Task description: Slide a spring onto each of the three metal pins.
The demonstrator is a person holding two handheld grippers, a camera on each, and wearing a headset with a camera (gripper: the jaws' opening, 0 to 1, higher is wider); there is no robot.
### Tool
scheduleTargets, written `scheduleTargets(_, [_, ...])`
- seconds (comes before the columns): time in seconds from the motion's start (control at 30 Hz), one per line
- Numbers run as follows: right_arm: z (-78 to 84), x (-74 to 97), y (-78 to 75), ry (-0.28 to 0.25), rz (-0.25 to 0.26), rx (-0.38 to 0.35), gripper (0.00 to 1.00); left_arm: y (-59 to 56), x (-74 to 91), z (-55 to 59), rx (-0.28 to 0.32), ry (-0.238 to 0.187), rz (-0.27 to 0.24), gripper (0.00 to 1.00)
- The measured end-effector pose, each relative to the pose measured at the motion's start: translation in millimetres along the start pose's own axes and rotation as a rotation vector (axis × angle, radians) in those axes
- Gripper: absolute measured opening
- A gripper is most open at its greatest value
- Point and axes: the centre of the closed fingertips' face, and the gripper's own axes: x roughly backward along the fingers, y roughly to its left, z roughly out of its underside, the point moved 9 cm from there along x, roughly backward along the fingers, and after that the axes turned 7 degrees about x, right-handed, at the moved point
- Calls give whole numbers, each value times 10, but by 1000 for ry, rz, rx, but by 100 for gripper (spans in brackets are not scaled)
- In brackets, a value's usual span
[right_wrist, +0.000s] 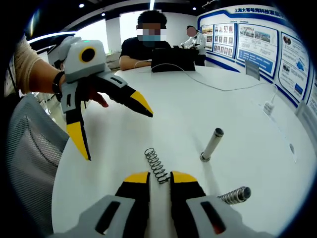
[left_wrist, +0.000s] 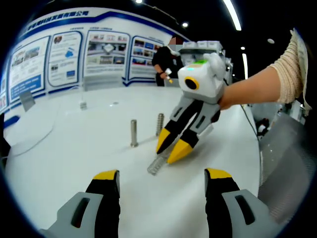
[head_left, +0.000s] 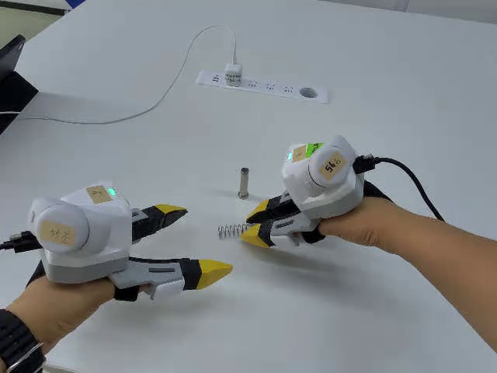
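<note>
**Right gripper** (head_left: pixel 253 224): its yellow-tipped jaws are pressed almost together, pinching one end of a loose spring (head_left: pixel 229 231). The rest of the spring sticks straight out beyond the tips, low over the white table (head_left: pixel 373 140); whether it rests on the surface cannot be told. In the right gripper view the coil (right_wrist: pixel 156 162) runs forward and slightly left from the narrow gap between the jaws.

**Pins.** A bare pin (right_wrist: pixel 212 144) stands upright on the table ahead of the right gripper's tips and to their right, apart from the spring. A second pin carrying a spring (right_wrist: pixel 235 195) stands nearer, just beside the right jaw's outer flank. In the left gripper view both pins stand beyond the right gripper, the bare pin to the left and the second pin close behind its tips.

**Left gripper** (head_left: pixel 202 239): jaws spread wide, with nothing between them. It faces the right gripper, its tips near the spring's free end but not touching it. In the left gripper view the spring lies ahead of the open gap, roughly centred between the two jaws.

**Background.** A power strip (head_left: pixel 264 85) lies far beyond both grippers.
</note>
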Motion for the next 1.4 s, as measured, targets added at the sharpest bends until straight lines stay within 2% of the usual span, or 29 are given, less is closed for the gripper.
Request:
scheduleTargets(0.33, [50, 31, 46, 23, -13, 14, 16, -26, -1, 4, -1, 2, 2, 71])
scheduleTargets(0.77, [62, 12, 46, 18, -13, 48, 12, -26, 5, 6, 1, 6, -3, 70])
scheduleTargets(1.4, [-113, 153, 52, -1, 6, 61, 12, -51, -15, 4, -1, 1, 7, 70])
